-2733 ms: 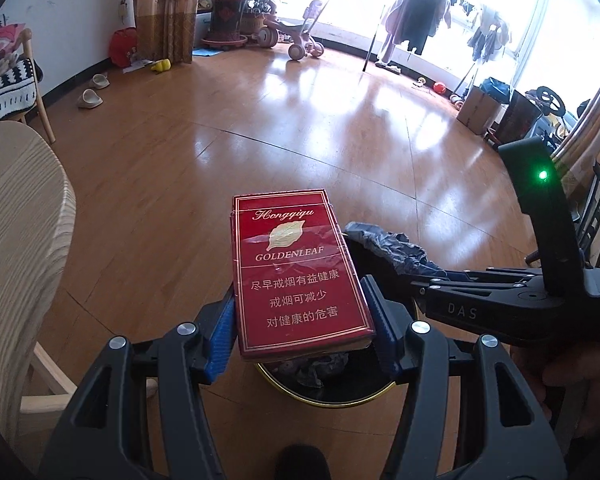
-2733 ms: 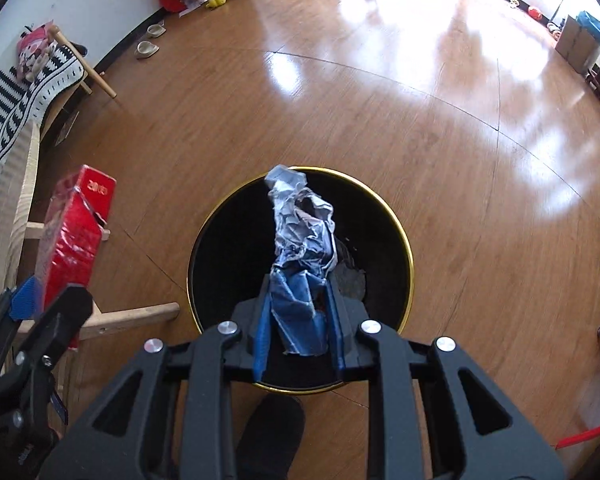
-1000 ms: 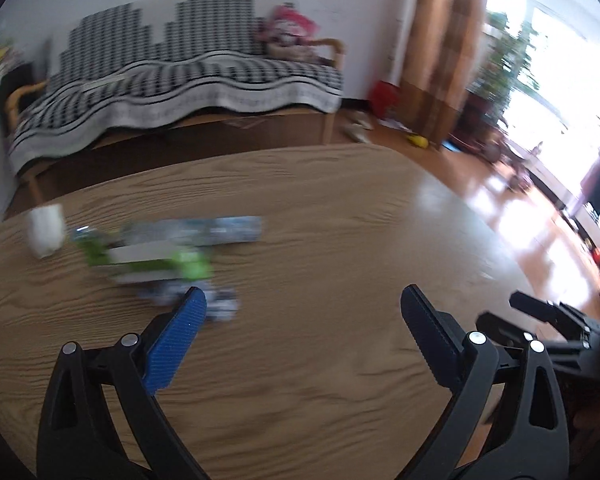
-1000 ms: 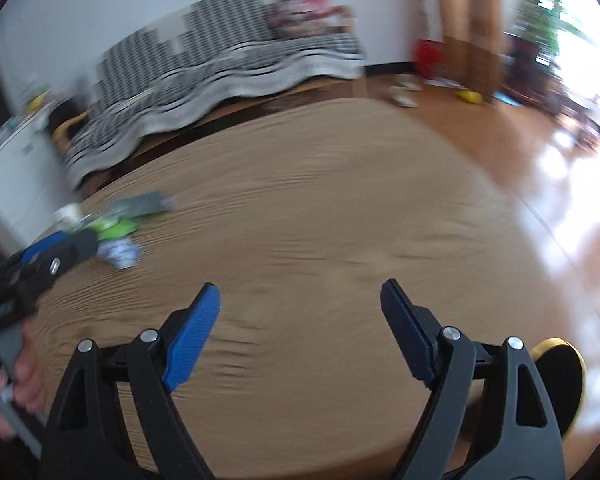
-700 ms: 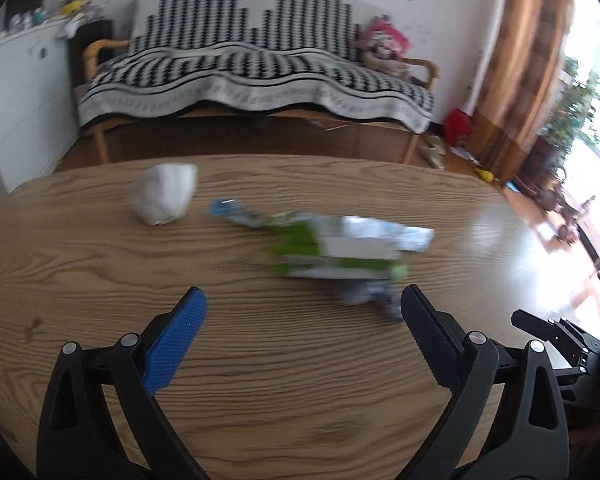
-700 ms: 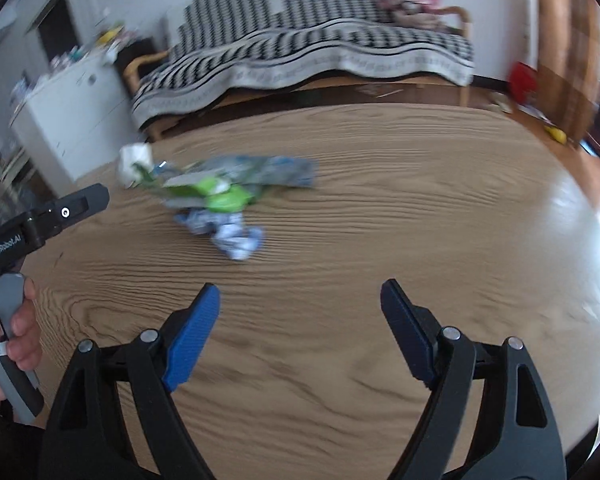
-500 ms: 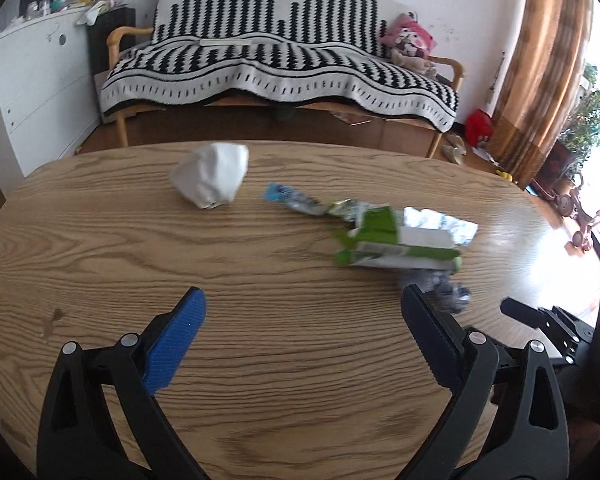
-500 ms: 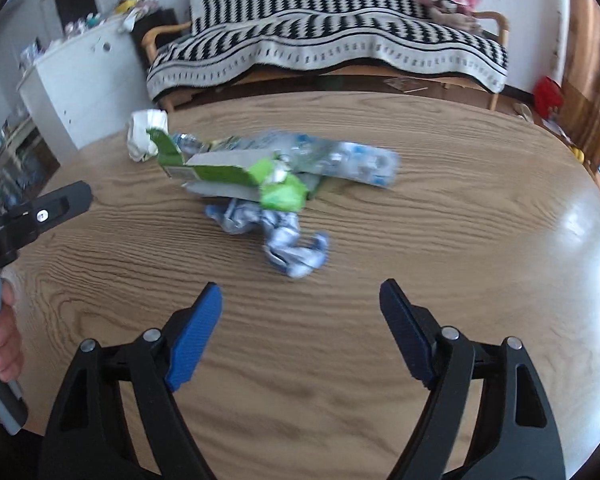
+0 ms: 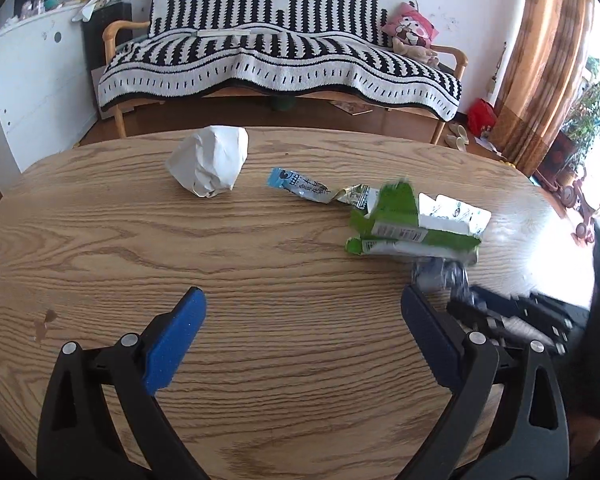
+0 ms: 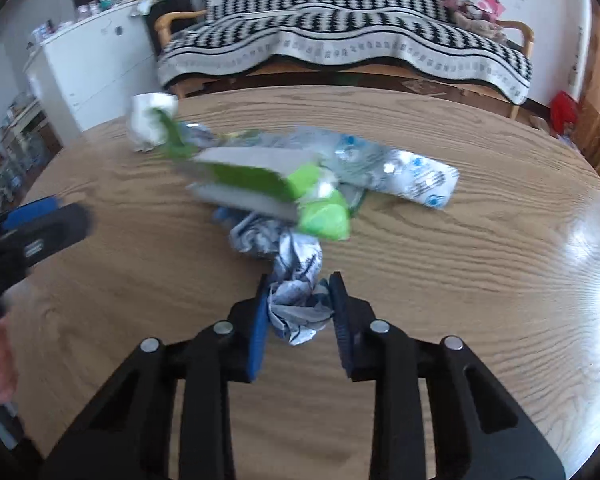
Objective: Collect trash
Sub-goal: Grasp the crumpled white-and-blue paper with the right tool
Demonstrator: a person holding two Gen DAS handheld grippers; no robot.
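Round wooden surface: broad bare grain at the near and left edges. Trash sits right of centre: green carton, white paper ball apart at the far edge, blue-printed wrapper between them. Left tool spread wide over bare wood; right tool clamped on the crumpled wrapper just beside the carton.

A home living room: striped sofa at 12 o'clock, curtain at 2 o'clock, wooden table below.
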